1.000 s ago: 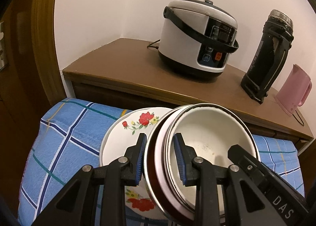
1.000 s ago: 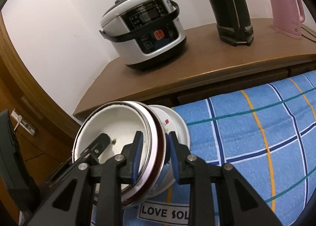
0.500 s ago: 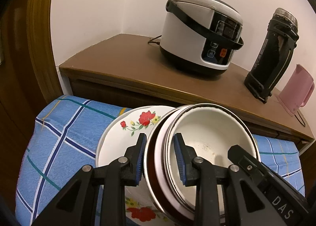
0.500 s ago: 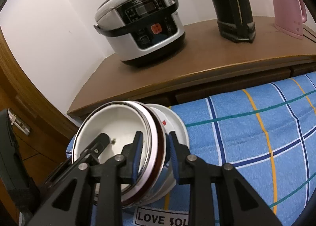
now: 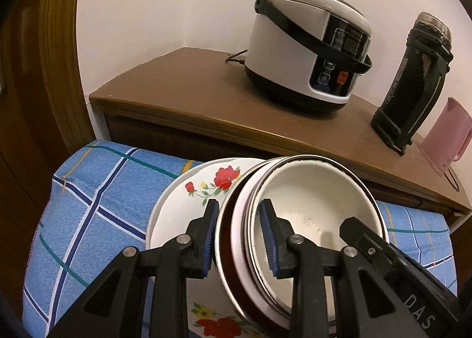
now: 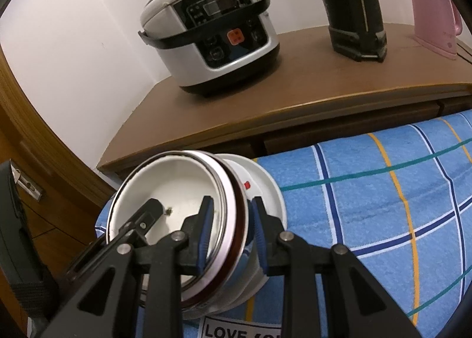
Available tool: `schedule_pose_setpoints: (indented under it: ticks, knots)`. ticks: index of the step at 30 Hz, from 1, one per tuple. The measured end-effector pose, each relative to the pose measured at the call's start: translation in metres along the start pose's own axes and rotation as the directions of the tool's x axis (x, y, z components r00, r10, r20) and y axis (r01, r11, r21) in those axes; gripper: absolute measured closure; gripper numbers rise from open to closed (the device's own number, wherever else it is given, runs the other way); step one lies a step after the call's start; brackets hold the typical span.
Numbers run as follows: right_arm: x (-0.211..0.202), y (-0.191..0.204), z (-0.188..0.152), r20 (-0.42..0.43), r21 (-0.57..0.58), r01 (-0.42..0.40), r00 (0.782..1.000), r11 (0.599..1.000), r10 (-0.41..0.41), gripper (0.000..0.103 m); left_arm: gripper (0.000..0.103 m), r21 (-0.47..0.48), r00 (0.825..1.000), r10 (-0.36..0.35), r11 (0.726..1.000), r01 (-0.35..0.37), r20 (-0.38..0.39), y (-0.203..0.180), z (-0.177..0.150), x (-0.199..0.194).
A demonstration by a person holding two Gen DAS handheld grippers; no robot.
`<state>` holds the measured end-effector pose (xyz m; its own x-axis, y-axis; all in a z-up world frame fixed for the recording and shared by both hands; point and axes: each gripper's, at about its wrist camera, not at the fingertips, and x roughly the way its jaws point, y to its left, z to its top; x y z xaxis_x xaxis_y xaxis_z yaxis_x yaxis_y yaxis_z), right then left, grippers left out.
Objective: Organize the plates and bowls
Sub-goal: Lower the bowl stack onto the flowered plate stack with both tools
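A stack of nested bowls point(image 5: 309, 199), white inside with dark and metal rims, is held tilted over a white plate with red flowers point(image 5: 188, 205). My left gripper point(image 5: 240, 234) is shut on the stack's near left rim. My right gripper point(image 6: 230, 226) is shut on the same stack point(image 6: 177, 187) at its right rim, with the plate point(image 6: 265, 190) behind. The right gripper's finger shows inside the bowl in the left wrist view.
A blue checked cloth point(image 5: 97, 199) covers the surface under the plate. Behind stands a brown wooden cabinet point(image 5: 191, 96) with a rice cooker point(image 5: 306, 55), a black thermos point(image 5: 413, 81) and a pink kettle point(image 5: 445, 137). A wooden door frame point(image 5: 59, 43) is at left.
Both grippers and the bowl stack have moved slightly toward the cabinet; the rice cooker looks nearer. The grips have not changed.
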<state>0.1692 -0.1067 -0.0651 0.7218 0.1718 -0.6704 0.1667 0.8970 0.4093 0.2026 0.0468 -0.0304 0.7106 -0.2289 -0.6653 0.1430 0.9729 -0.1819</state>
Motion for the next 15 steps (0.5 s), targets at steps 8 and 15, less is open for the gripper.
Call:
schedule_pose_setpoints:
  ticks: [8, 15]
  knots:
    - [0.01, 0.002, 0.001, -0.011, -0.008, 0.0, 1.0, 1.0, 0.0, 0.077, 0.072, -0.023, 1.0, 0.021, 1.0, -0.021, -0.013, 0.005, 0.001, 0.005]
    - [0.012, 0.004, 0.001, 0.004, -0.02, -0.008, 1.0, 1.0, 0.008, 0.077, 0.072, -0.012, 0.999, 0.032, 0.999, -0.032, -0.008, 0.005, 0.002, 0.006]
